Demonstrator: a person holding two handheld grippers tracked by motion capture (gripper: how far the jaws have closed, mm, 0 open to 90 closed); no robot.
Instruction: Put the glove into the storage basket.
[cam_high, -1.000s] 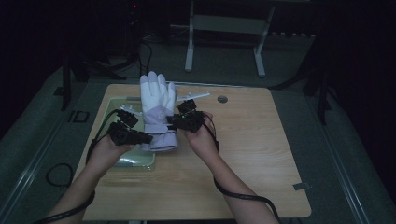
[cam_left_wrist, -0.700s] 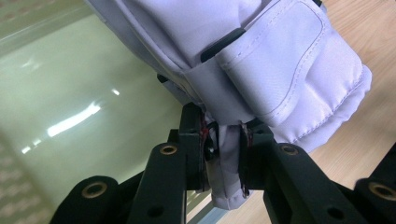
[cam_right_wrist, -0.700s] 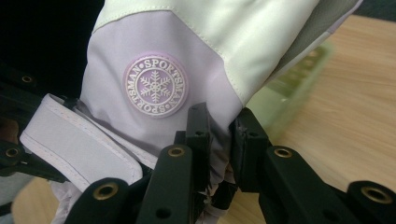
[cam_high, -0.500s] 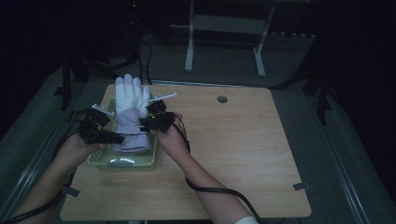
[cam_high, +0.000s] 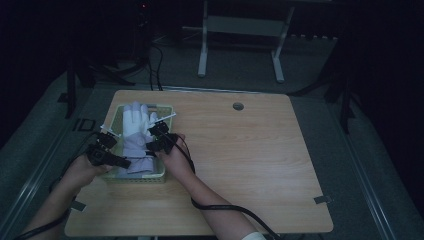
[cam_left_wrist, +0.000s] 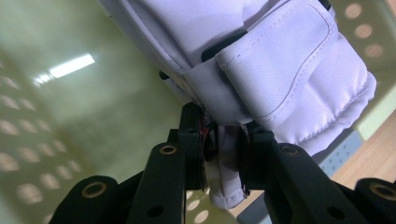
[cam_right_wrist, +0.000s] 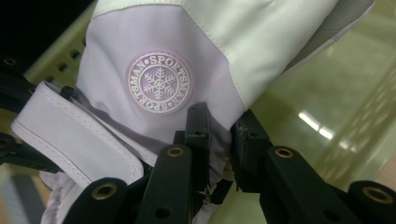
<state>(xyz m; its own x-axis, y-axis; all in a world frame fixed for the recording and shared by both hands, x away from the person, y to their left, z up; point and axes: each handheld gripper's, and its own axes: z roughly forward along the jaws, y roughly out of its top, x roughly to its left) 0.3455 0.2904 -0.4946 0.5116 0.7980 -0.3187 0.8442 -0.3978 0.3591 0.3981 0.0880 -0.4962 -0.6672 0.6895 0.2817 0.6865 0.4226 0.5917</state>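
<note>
Across the wooden bench (cam_high: 260, 165), only a pale green basket (cam_high: 150, 176) of perforated plastic at its left end. Stretched lengthwise over that basket, a padded winter glove (cam_high: 136, 131): fingers pointing away toward the far rim, cuff toward the person. Held at the cuff from both sides. Left hand-held gripper (cam_high: 119, 161) pinching the cuff hem on the left; seen along its own jaws, pressed together on a fold of fabric (cam_left_wrist: 223, 140). Right hand-held gripper (cam_high: 155, 145) pinching the opposite cuff edge, likewise clamped on cloth between its pads (cam_right_wrist: 219, 135).

Step in hand, by the look of it: setting the glove down into the basket. Cuff already below the rim, with the shiny green floor close behind; impossible to tell whether resting on it yet.

Next move probably calls for laying the glove flat inside the walls, fingertips tucked in short of the far rim, then spreading both pairs of jaws together and backing off without dragging the cuff out.

White on the fingers, pale lilac on the back and cuff. Soft, quilted, easily folded. A wide stitched wrist strap (cam_left_wrist: 280, 70) across the cuff. Smallest of all, a round lilac badge (cam_right_wrist: 159, 82) with a snowflake and the word SPORTSMAN.
</note>
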